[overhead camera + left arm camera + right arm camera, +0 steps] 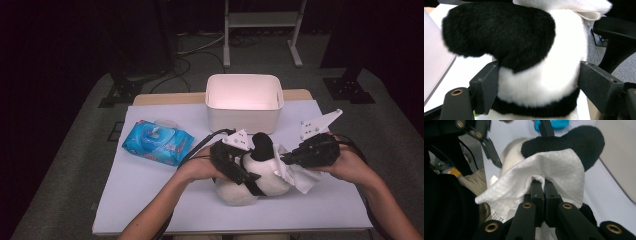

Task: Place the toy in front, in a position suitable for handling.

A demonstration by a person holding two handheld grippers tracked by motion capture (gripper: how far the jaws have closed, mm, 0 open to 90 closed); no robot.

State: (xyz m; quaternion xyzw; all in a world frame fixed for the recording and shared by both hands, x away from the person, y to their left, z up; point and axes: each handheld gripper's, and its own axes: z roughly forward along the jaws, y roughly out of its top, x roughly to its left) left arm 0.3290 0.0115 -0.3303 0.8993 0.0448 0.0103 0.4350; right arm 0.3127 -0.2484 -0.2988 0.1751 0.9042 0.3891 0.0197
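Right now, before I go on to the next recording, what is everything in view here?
plush toy: one, white and black, near middle of the table, between both grippers
wipe: one, white, pressed against the toy's right side
wipes pack: one, blue, table's left
bin: one, white, table's far edge
table: one, white top
frame: one, pale metal, floor behind
left gripper: one, black, fingers against the toy's body
right gripper: one, black, shut on the wipe
hands: two, holding the grippers
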